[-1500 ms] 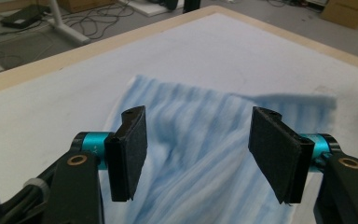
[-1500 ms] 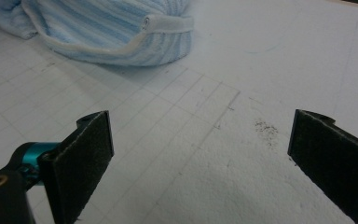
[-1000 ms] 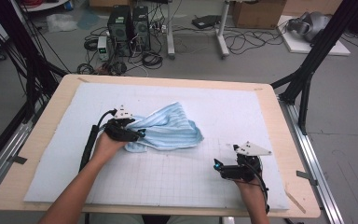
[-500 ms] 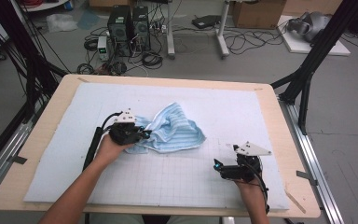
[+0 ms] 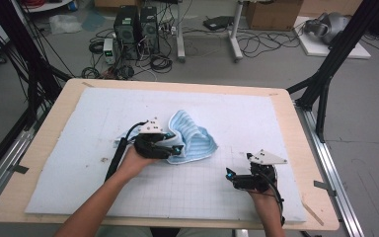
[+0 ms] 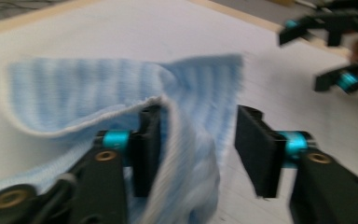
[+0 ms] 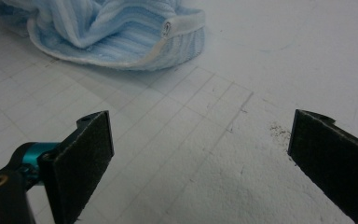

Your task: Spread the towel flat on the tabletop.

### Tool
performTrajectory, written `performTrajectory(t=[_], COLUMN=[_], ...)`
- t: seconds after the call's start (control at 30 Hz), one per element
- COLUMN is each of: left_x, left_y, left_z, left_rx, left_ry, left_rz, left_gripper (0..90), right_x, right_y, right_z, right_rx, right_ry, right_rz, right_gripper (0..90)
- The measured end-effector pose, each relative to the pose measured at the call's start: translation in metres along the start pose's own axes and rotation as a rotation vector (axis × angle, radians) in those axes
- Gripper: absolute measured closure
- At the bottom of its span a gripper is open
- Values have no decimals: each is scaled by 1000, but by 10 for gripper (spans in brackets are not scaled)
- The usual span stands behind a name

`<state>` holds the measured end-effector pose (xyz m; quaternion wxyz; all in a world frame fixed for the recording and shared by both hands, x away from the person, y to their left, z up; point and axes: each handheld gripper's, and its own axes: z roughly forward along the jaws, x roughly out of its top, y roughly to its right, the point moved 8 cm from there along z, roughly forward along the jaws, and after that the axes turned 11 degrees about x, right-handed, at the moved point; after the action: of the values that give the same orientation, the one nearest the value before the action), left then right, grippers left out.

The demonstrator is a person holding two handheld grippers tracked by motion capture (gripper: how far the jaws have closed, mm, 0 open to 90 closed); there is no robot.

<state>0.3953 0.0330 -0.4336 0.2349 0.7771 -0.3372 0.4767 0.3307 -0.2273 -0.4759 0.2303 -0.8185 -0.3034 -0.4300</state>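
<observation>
A light blue striped towel (image 5: 195, 139) lies crumpled at the middle of the white gridded mat (image 5: 256, 116). My left gripper (image 5: 175, 148) sits at the towel's left side, jaws pointing right into the cloth. In the left gripper view the left gripper (image 6: 198, 135) is open, with a hemmed fold of the towel (image 6: 74, 88) draped over its left jaw and hanging into the gap. My right gripper (image 5: 231, 175) rests near the front right of the mat, open and empty. The right gripper view shows the right gripper (image 7: 200, 140) over bare mat, with the towel (image 7: 116, 32) farther off.
The mat covers a wooden table (image 5: 39, 163) with a bare rim all round. Black frame posts (image 5: 325, 74) stand at the table's corners. Computers and cables (image 5: 138, 29) lie on the floor behind. The right gripper (image 6: 335, 46) appears blurred far off in the left gripper view.
My left gripper has moved right and slightly nearer, pushing into the towel and bunching it up more. The right gripper has stayed in place.
</observation>
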Motion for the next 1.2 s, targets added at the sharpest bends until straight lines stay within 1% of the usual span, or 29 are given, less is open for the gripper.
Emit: performTrajectory(t=[0.03,0.07,0.1,0.13,0.17,0.23,0.27,0.3,0.33,0.37,0.43,0.47,0.5,0.6,0.63,0.67,0.73,0.8,0.83,0.87,0.9,0.93,0.97,1.0,1.03,1.07,1.13,1.17,1.2], left_x=[2,2,3,3,3,1,-3,-3,-11,-11,-20,-25,-34,-40,-44,-46,-51,-55,-56,-57,-57,-58,-58,-58,-58,-57,-56,-55,-55], left_y=[-12,-12,-25,-32,-32,-46,-59,-59,-69,-69,-76,-79,-83,-88,-92,-94,-99,-103,-104,-106,-106,-106,-106,-106,-106,-105,-104,-101,-99], left_z=[-8,-8,-21,-27,-27,-40,-53,-53,-64,-64,-73,-77,-83,-88,-92,-93,-97,-99,-99,-100,-100,-100,-100,-101,-101,-101,-100,-99,-98], left_rx=[37,37,70,93,93,129,165,165,191,191,207,215,230,242,253,256,268,279,281,283,282,281,281,280,277,274,266,253,242], left_ry=[17,17,36,43,43,60,75,75,78,78,72,68,61,62,62,64,68,61,58,55,55,55,56,54,54,57,64,71,71], left_rz=[-24,-24,-25,-24,-24,-33,-53,-53,-69,-69,-70,-70,-75,-85,-88,-91,-100,-103,-103,-101,-105,-104,-104,-102,-100,-99,-100,-96,-92], left_gripper=[427,423,423,422,416,411,406,406,405,404,404,404,404,404,404,404,403,403,402,402,398,398,398,398,398,398,398,398,409], right_x=[0,0,0,1,3,8,13,18,23,28,37,37,44,49,54,55,57,56,55,55,48,48,44,44,43,42,41,40,37], right_y=[0,0,1,1,0,-2,-4,-6,-8,-12,-16,-16,-17,-16,-12,-10,-6,-1,0,0,5,5,9,9,12,22,26,34,53], right_z=[-1,-1,-1,-1,-1,-1,0,1,3,5,15,15,29,40,53,57,69,81,85,85,94,94,93,93,91,81,76,70,53], right_rx=[-2,-2,1,0,2,12,18,27,37,42,34,34,35,36,11,4,-8,-22,-19,-19,-63,-63,-105,-105,-120,-172,-194,-225,-314], right_ry=[0,0,6,12,19,46,64,84,101,104,89,89,56,48,24,16,-11,-41,-59,-59,-141,-141,-181,-181,-185,-170,-166,-157,-141], right_rz=[2,2,8,10,14,23,31,37,33,34,-4,-4,-8,-3,-1,9,33,43,45,45,6,6,-24,-24,-27,-15,-6,7,45], right_gripper=[58,58,58,58,58,58,58,58,57,57,57,57,57,58,59,68,216,318,421,421,592,592,758,758,815,852,855,857,856])
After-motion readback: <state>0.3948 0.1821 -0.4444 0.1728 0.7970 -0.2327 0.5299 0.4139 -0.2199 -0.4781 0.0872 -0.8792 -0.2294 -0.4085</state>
